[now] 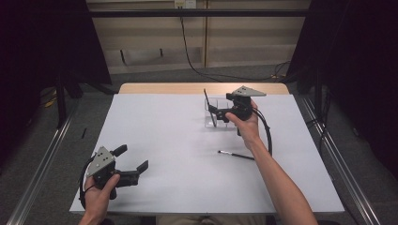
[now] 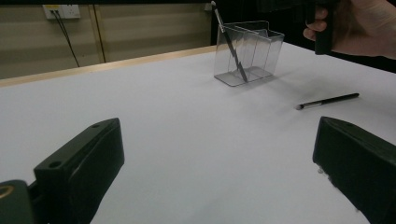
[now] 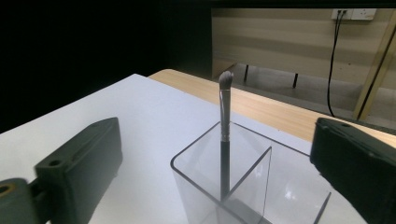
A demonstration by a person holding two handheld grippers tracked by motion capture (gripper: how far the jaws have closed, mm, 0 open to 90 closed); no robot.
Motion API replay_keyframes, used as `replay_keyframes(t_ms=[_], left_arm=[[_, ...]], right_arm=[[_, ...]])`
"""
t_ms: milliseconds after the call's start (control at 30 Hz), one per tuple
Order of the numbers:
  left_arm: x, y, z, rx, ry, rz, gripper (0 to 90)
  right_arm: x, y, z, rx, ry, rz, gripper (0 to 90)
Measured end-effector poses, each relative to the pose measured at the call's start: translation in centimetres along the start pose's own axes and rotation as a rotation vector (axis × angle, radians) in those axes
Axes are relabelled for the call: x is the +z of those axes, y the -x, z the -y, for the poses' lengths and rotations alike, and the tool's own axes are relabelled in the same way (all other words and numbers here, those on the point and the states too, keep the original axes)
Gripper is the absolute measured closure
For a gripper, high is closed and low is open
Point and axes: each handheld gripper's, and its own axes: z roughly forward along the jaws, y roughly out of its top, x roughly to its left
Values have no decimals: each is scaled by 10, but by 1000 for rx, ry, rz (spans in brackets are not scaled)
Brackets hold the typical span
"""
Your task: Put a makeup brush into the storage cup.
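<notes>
The white tabletop (image 1: pixel 155 140) is the largest thing here, and most of it lies free; a bare wooden strip runs along its far edge at 12 o'clock. In the high view, a clear organizer (image 1: pixel 217 112) stands a little toward 1 o'clock from the middle, not far from that far edge. It has walls inside that divide it into compartments. One makeup brush (image 3: pixel 224 140) stands in the compartment at the left end, its handle down and its bristle head up above the rim, leaning toward 11 o'clock in the high view. The other compartments look empty.

The right gripper (image 1: pixel 220 114) hangs over the organizer with jaws spread wide, nothing pinched between them; in the right gripper view the standing brush rises between the jaws without contact. A second brush (image 1: pixel 236 155) lies flat on the tabletop toward 5 o'clock from the organizer, long axis from 9 to 3 o'clock, bristles at 9. The left gripper (image 1: pixel 133 158) rests near the front left corner, jaws spread, holding nothing, well apart from everything.
</notes>
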Motion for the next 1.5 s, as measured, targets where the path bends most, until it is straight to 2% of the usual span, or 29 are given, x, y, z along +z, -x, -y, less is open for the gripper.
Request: replay_keyframes(t_ms=[200, 300, 533, 633, 1000, 1033, 1167, 1500], left_arm=[[0, -1, 0, -7, 2, -13, 21], [1, -1, -1, -10, 1, -14, 21], [-2, -3, -1, -10, 7, -21, 21], [-3, -2, 0, -20, 9, -21, 21], [-4, -2, 0, -13, 7, -20, 21], [-4, -3, 0, -13, 4, -22, 21], [-4, -2, 0, -12, 7, -22, 21], [-5, -3, 0, -16, 9, -20, 20]], right_arm=[[-11, 1, 0, -6, 4, -4, 11], [-18, 3, -1, 12, -1, -8, 29], [-34, 4, -4, -7, 1, 3, 32], [-44, 2, -2, -9, 4, 11, 40], [-76, 3, 10, -10, 7, 12, 34], [-78, 3, 11, 3, 10, 9, 32], [-85, 3, 11, -3, 13, -13, 21], [-101, 0, 19, -4, -11, 17, 25]])
